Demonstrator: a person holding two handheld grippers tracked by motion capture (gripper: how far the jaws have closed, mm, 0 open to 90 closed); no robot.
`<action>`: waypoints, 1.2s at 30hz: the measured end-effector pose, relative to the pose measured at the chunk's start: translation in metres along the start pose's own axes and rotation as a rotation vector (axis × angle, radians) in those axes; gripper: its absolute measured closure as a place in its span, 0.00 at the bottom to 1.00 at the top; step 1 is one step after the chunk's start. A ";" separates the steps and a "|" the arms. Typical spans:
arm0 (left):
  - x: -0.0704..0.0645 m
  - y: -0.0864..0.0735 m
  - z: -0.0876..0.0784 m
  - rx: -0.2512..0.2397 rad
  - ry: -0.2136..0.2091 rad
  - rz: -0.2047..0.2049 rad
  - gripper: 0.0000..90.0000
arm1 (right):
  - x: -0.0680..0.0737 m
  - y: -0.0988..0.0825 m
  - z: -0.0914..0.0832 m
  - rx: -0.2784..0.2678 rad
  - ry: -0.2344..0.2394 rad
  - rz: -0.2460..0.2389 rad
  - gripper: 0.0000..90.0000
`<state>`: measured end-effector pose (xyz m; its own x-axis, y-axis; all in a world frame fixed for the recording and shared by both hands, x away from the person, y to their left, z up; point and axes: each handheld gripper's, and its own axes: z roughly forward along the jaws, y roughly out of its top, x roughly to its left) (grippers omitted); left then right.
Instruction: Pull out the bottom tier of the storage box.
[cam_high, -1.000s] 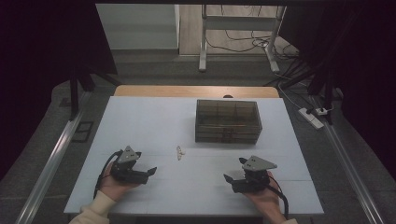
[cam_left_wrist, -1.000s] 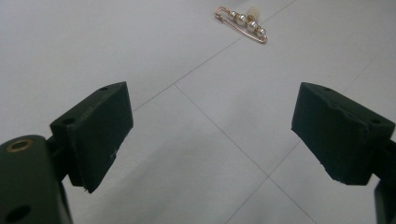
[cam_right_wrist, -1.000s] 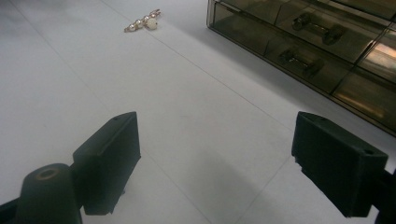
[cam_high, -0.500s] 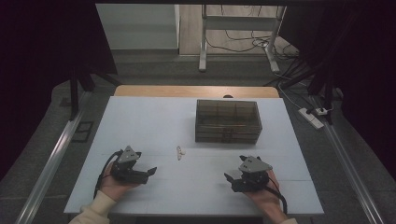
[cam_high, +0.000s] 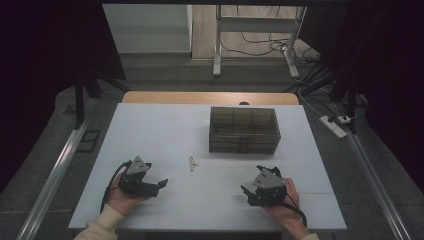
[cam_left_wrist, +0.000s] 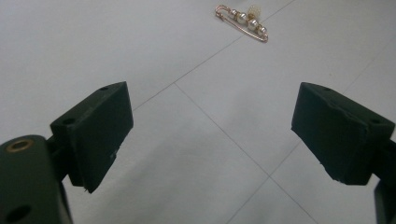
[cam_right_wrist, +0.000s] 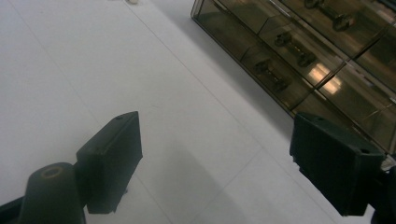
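Having turned toward the pearl pin (cam_high: 192, 163), the right gripper (cam_high: 248, 191) gapes like the unmoved left gripper (cam_high: 161, 184).

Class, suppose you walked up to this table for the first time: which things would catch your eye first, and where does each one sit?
Probably the smoky see-through box with compartments, toward the far side of the white table, right of centre. Next, a small gold pin with pearls lying alone near the middle, in front of the box. Nearest the person, the left hand-held gripper and right hand-held gripper rest low, both with jaws wide apart and empty.
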<state>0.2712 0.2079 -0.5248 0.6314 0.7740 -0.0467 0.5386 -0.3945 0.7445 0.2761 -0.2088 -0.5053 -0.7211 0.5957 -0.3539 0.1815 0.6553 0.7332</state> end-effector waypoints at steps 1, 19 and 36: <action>0.000 0.000 0.000 0.000 0.000 0.000 0.13 | 0.000 0.000 0.000 -0.002 -0.003 -0.004 0.19; 0.000 0.000 0.001 0.003 -0.003 0.002 0.13 | 0.003 0.002 0.003 0.003 -0.024 -0.066 0.19; 0.000 0.000 0.001 0.006 -0.005 0.005 0.13 | 0.005 0.003 0.002 0.012 -0.071 -0.136 0.19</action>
<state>0.2716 0.2070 -0.5260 0.6371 0.7694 -0.0462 0.5384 -0.4013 0.7410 0.2746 -0.2032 -0.5058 -0.6906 0.5321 -0.4899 0.0935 0.7373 0.6690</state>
